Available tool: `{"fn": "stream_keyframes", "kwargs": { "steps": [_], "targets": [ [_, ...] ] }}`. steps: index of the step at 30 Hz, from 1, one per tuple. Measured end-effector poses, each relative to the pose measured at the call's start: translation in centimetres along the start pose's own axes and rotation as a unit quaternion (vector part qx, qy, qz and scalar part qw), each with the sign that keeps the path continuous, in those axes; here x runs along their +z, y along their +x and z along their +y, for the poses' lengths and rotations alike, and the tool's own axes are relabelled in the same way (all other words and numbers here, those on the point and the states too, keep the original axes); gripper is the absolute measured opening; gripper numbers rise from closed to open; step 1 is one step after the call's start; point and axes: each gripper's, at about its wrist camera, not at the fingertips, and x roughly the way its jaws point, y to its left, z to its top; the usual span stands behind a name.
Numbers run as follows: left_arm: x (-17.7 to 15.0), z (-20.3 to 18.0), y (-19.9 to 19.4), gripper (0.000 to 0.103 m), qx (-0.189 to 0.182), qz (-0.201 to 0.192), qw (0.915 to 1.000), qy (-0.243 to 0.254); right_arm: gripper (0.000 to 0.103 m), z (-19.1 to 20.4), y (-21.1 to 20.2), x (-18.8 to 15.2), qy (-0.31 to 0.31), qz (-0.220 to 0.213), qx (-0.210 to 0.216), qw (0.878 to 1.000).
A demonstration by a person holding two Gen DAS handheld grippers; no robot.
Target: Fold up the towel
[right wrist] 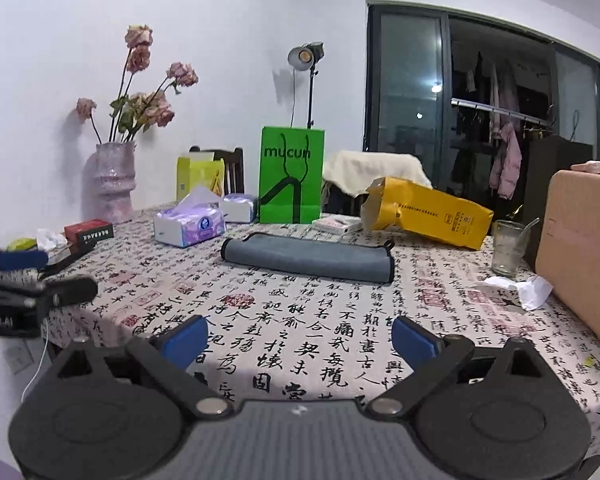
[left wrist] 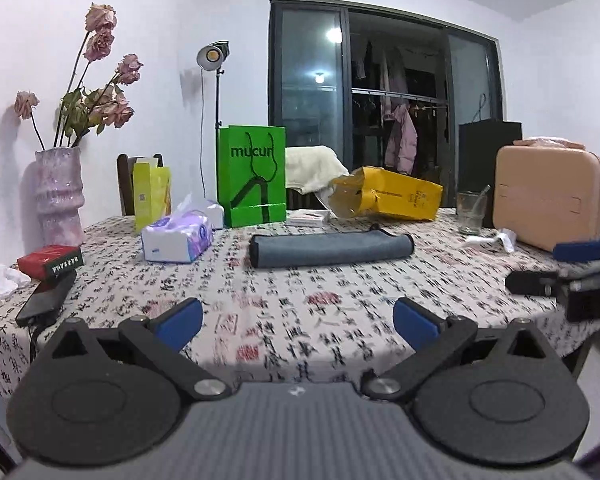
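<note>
A grey towel with dark trim (left wrist: 330,249) lies folded into a long narrow band across the middle of the table; it also shows in the right wrist view (right wrist: 308,258). My left gripper (left wrist: 298,322) is open and empty, held above the table's near edge, well short of the towel. My right gripper (right wrist: 300,340) is open and empty too, also near the front edge. The right gripper shows at the right edge of the left wrist view (left wrist: 576,270). The left gripper shows at the left edge of the right wrist view (right wrist: 24,280).
The table (right wrist: 340,320) has a calligraphy-print cloth. Behind the towel stand a green paper bag (left wrist: 252,176), a tipped yellow bag (left wrist: 392,194), tissue packs (left wrist: 178,236) and a vase of dried roses (left wrist: 60,196). A glass (right wrist: 508,246) and a tan case (right wrist: 584,248) stand at right.
</note>
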Motion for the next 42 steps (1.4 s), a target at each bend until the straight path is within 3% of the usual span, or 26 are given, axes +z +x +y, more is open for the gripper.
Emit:
{"fn": "stream_keyframes", "kwargs": {
  "steps": [10,14,23,31,42],
  "targets": [
    [-0.4,-0.4,-2.5,0.103,0.015,-0.026,0.9995,0.006,0.099,-0.1,-3.0,-1.0,0.011,-0.019,-0.021,1.0],
    [-0.2,-0.9,-3.1,0.103,0.022,-0.03,0.9993,0.01,0.1,0.1,-4.2,-1.8,0.012,-0.026,-0.011,1.0],
    [-0.6,-0.3,-4.4,0.103,0.017,-0.008,0.9996,-0.02,0.1,-0.2,-6.7,-2.0,0.033,-0.027,-0.015,0.999],
    [-0.9,0.3,-4.8,0.103,0.021,0.023,0.9994,-0.015,0.1,-0.6,-7.8,-2.1,0.051,-0.021,-0.016,0.998],
    [-0.9,0.1,-4.7,0.103,0.01,0.019,0.9996,-0.016,0.1,-0.4,-7.7,-2.4,0.053,-0.015,-0.007,0.998]
  ]
}}
